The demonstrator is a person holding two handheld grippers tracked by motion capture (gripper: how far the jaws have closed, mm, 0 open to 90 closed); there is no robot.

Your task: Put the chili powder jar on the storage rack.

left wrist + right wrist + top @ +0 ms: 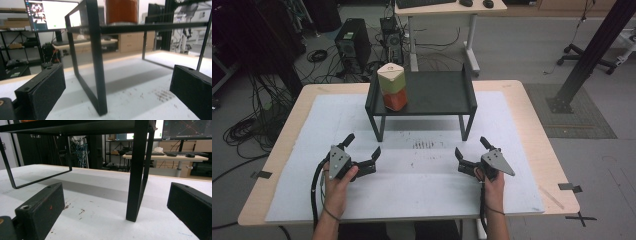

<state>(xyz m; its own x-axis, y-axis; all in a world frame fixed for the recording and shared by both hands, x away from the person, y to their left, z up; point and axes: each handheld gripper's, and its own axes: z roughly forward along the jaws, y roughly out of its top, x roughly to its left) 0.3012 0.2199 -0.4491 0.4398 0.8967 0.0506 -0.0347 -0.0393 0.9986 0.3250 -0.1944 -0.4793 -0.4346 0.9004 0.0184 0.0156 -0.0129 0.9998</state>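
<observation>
A cluttered lab surrounds my white-matted tabletop (512, 150). The carton (392, 86) stands upright on the black shelf's (437, 95) left end. It looks light and crushable; I'd pinch its flat sides gently. Left tool (360, 151) and right tool (471, 150) rest spread, empty.

White mat (422, 185) is lying flat over the wooden table (287, 150), with dark scuff marks (423, 145) showing near its middle. Black tape (570, 187) is sitting at the table's right edge. On the floor beyond, a computer tower (352, 45) is standing among cables (249, 130). A desk (447, 9) is carrying a keyboard (424, 3). A monitor (50, 15) is glowing.
</observation>
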